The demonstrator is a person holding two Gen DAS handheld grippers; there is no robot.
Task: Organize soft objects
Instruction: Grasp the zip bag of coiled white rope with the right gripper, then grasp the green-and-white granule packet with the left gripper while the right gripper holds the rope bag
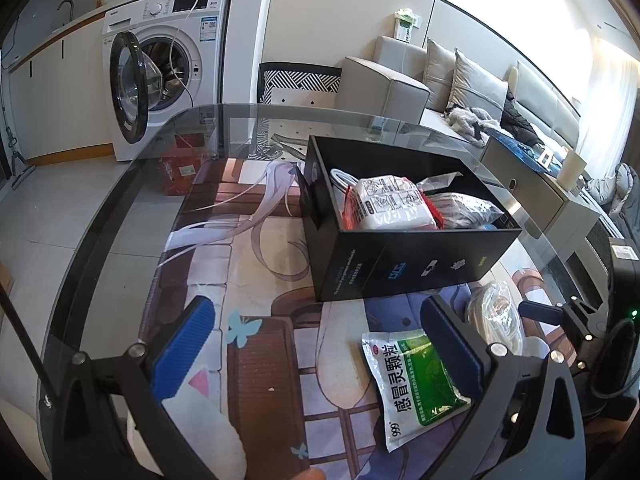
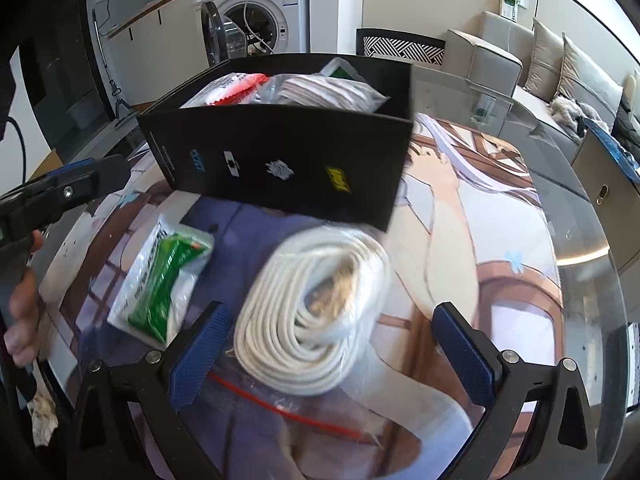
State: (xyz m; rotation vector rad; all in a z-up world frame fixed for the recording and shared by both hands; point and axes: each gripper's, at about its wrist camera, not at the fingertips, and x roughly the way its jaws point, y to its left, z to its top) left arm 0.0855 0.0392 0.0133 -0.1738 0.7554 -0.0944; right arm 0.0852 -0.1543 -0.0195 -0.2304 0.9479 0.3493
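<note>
A black open box [image 1: 412, 264] [image 2: 280, 160] stands on the printed mat and holds several soft packets, among them a white-and-red one [image 1: 388, 204]. A green-and-white medicine sachet [image 1: 416, 384] [image 2: 160, 276] lies on the mat in front of the box. Beside it lies a clear bag of coiled white rope [image 2: 316, 308] [image 1: 496, 316]. My left gripper [image 1: 320, 356] is open, its right finger over the sachet's edge. My right gripper [image 2: 332, 356] is open around the near end of the rope bag, nothing gripped. The left gripper's finger [image 2: 72, 184] shows at the right wrist view's left edge.
The glass table's rim [image 1: 100, 216] curves on the left. Beyond it stand a washing machine [image 1: 168, 68] with its door open, a patterned chair [image 1: 300, 80], a grey sofa [image 1: 460, 80] and a low cabinet [image 1: 532, 188]. A person's hand [image 2: 20, 312] holds the left tool.
</note>
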